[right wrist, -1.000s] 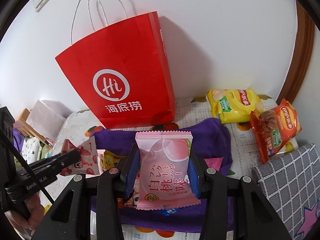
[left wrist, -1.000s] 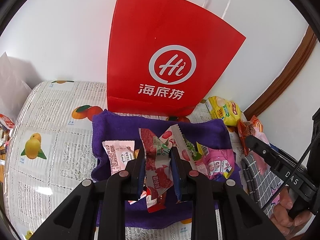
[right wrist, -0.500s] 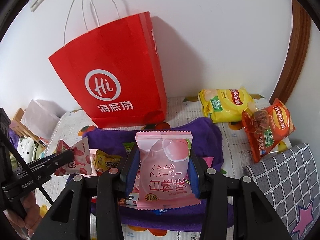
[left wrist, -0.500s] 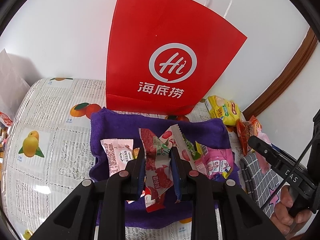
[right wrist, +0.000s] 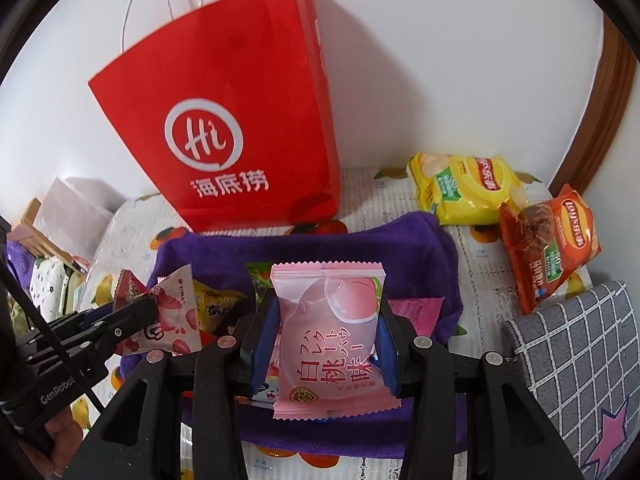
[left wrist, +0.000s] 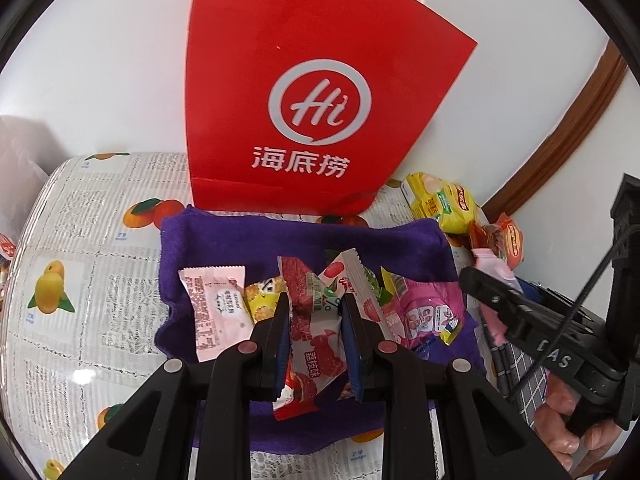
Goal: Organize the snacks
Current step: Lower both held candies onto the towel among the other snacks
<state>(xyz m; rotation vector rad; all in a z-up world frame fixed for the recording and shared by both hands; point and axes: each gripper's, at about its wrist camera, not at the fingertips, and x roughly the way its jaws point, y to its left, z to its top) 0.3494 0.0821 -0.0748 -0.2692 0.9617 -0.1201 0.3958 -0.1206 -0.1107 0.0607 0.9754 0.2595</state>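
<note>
My left gripper (left wrist: 315, 308) is shut on red and white lychee snack packets (left wrist: 316, 344), held above the purple cloth (left wrist: 248, 240). My right gripper (right wrist: 327, 308) is shut on a pink peach snack packet (right wrist: 328, 336) above the same cloth (right wrist: 224, 256). A red paper bag (left wrist: 304, 92) with white handles stands upright behind the cloth against the wall; it also shows in the right wrist view (right wrist: 240, 120). More packets lie on the cloth: a pale pink one (left wrist: 214, 304), a yellow one (left wrist: 262, 304) and a magenta one (left wrist: 428, 312). The left gripper shows at the left of the right wrist view (right wrist: 132, 312).
A yellow chip bag (right wrist: 464, 188) and an orange chip bag (right wrist: 548, 244) lie to the right on the fruit-print tablecloth (left wrist: 80, 248). A grey checked cushion (right wrist: 572, 364) sits at the near right. A white bag (right wrist: 76, 216) and clutter stand far left.
Both grippers have moved forward toward the red bag with their packets still held; the bag looks larger and nearer in both views.
</note>
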